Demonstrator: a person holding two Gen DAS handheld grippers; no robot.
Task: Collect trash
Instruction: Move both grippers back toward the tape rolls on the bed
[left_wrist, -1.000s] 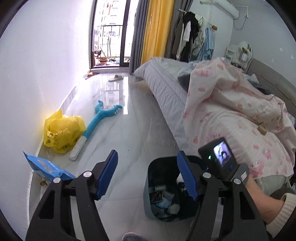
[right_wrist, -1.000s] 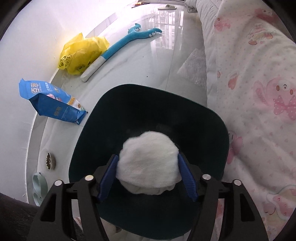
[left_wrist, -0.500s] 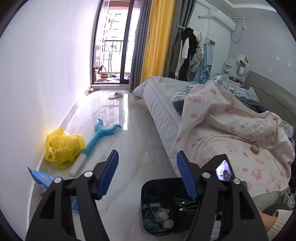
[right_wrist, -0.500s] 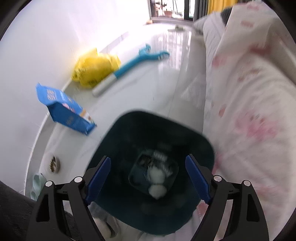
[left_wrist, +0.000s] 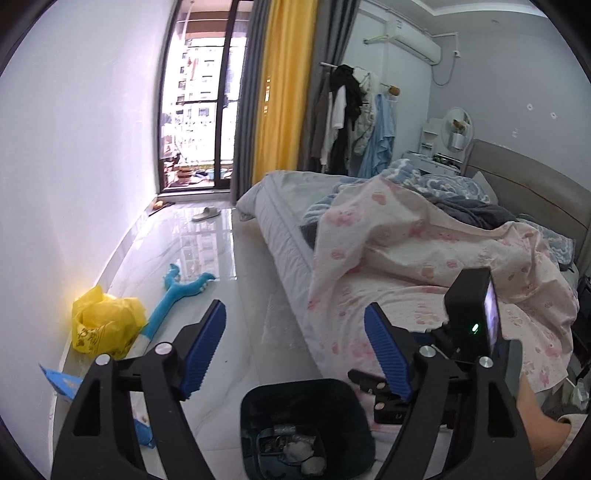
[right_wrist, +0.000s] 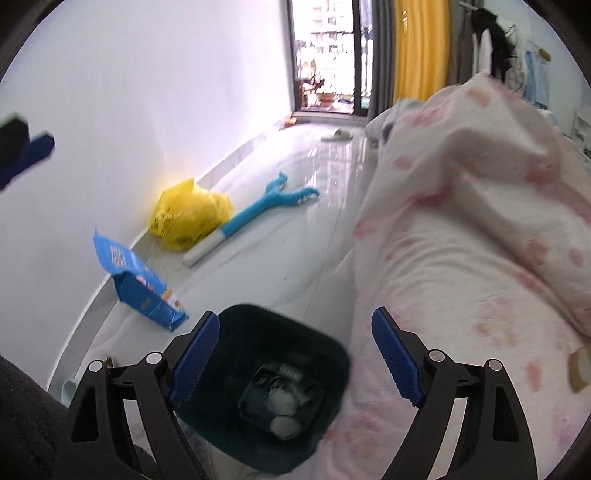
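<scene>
Left tongs (left_wrist: 295, 343): blue ribbed pads spread wide, nothing between them, held above the floor beside the bed (left_wrist: 424, 258). Right tongs (right_wrist: 295, 354): likewise spread wide and carrying nothing, positioned over the open mouth of the trash bin (right_wrist: 325, 343); in the left wrist view their black body with a small lit screen appears at the right, above the bin's far side.

Trash bin: dark teal, standing on the glossy white floor (left_wrist: 229, 266) close against the side of the bed. Two white crumpled tissue wads (right_wrist: 282, 402) lie at its bottom among other refuse that is too blurred to identify.

Items on the floor along the white wall:
- Blue snack bag (right_wrist: 138, 280), open-topped, lying tilted just left of the bin, apart from it.
- Yellow plastic bag (right_wrist: 190, 214), crumpled, against the skirting beyond the blue bag.
- Blue and white long-handled brush (right_wrist: 255, 218), lying with its white grip end just beside the yellow bag; contact cannot be confirmed.
- A slipper (left_wrist: 206, 213) near the balcony door, well apart from the rest.

Bed: covered by a pale pink printed quilt (right_wrist: 461, 221), rumpled. A small tan roll (right_wrist: 580, 369), possibly tape, rests on the quilt at the right edge of the right wrist view.
</scene>
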